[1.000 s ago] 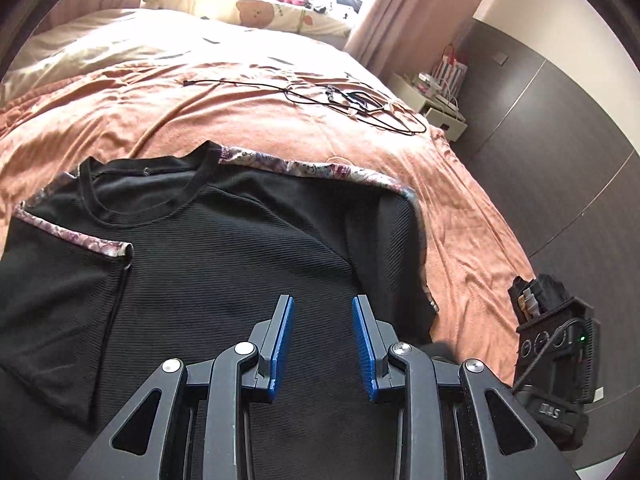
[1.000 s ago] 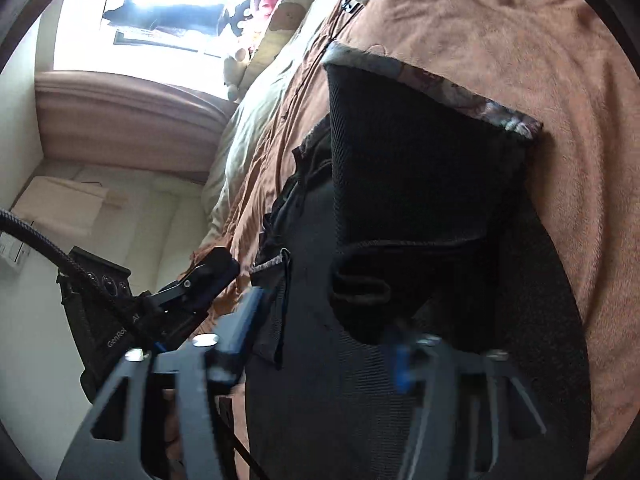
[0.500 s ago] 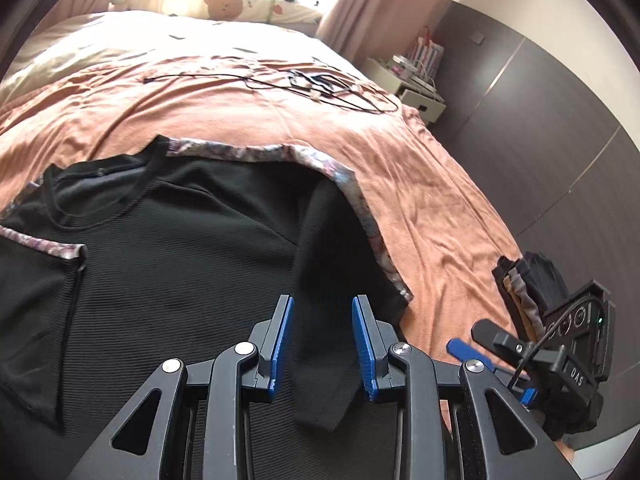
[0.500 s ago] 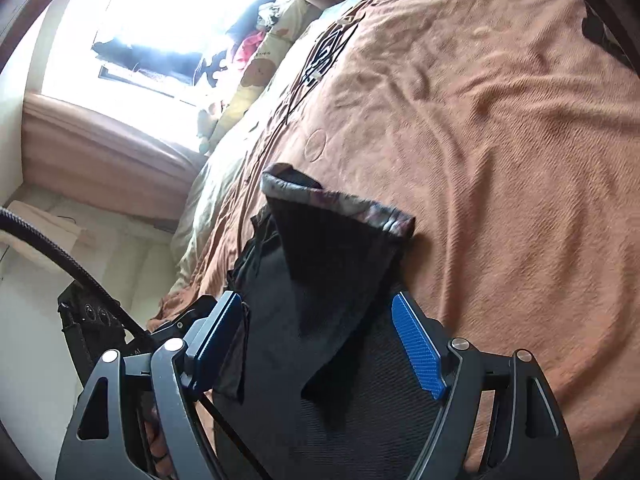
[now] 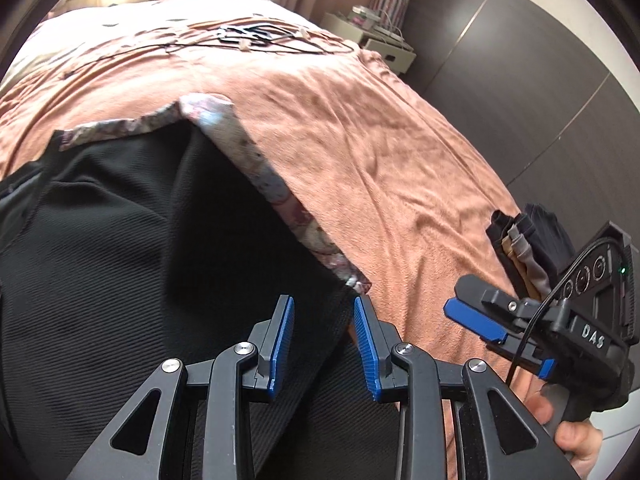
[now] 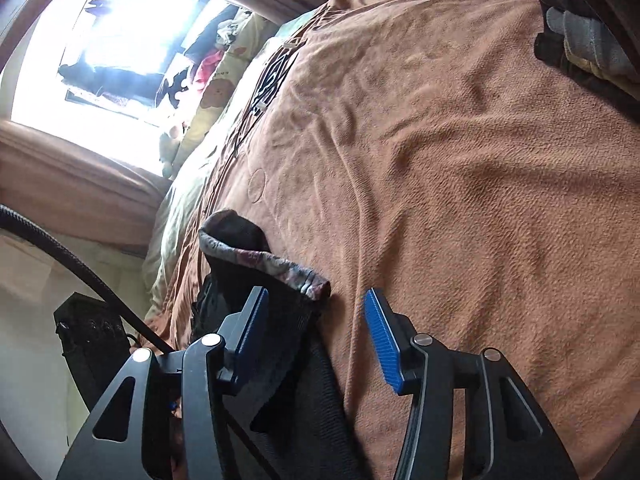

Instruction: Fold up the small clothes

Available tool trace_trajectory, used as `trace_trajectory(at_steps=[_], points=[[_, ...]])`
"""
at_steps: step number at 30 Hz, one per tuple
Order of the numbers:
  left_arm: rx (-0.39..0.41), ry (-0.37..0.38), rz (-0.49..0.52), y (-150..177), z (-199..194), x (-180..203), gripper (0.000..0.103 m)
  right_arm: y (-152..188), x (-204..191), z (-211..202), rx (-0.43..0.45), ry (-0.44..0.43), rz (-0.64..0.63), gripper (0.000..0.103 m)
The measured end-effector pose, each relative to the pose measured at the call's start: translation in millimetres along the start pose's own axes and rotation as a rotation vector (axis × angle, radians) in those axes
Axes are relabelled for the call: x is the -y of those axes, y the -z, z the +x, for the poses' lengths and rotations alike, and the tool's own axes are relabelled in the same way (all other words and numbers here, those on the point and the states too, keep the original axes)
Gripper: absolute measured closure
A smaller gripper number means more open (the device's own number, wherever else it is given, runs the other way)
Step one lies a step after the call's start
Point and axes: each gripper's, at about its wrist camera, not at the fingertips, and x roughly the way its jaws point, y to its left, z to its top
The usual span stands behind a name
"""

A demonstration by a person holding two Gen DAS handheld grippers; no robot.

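**Handling a soft black top on the bed**

Judging from its sag and folds, the black ribbed top [image 5: 120, 264] was light, limp and unlikely to slip on the terry bedspread [image 5: 380, 152]; it lay flat on the near part of the bed. Nearest, the left gripper [image 5: 323, 340] hung over the folded-in sleeve, jaws parted, pads touching nothing. Beside it the right gripper [image 6: 316, 344], whose jaws had just been closing, stood unclenched with the sleeve's edge between the pads, not pinched. The floral trim [image 5: 276, 188], a doubled seam, probably offered the firmest hold; a pinch on single cloth would likely drag only one layer. Farther off lay folded garments [image 5: 524, 248], then tangled cables [image 5: 256, 38].
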Motion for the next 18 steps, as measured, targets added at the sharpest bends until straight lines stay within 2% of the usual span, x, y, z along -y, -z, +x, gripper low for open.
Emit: trace_trajectory(at_steps=[2, 4, 7, 10, 15, 18], points=[[-0.018, -0.002, 0.011, -1.3, 10.4, 4.9, 0.058, -0.1, 3.6, -5.6, 0.006, 0.0, 0.01, 0.055], [-0.023, 0.001, 0.016, -2.2, 20.5, 9.3, 0.053, -1.0, 4.3, -9.1, 0.007, -0.005, 0.018, 0.055], [-0.043, 0.005, 0.016, -3.3, 36.8, 14.6, 0.053, -2.4, 12.1, -12.1, 0.021, 0.01, 0.052, 0.055], [-0.062, -0.025, 0.041, -3.5, 50.3, 19.0, 0.053, -5.2, 15.7, -7.4, 0.021, 0.032, 0.061, 0.055], [-0.056, -0.039, 0.05, -4.0, 60.6, 20.9, 0.048, -1.3, 9.8, -11.5, 0.011, 0.034, 0.063, 0.055], [-0.054, -0.079, 0.091, -3.3, 65.4, 26.4, 0.048, 2.1, 3.3, -8.3, -0.001, 0.033, 0.049, 0.055]])
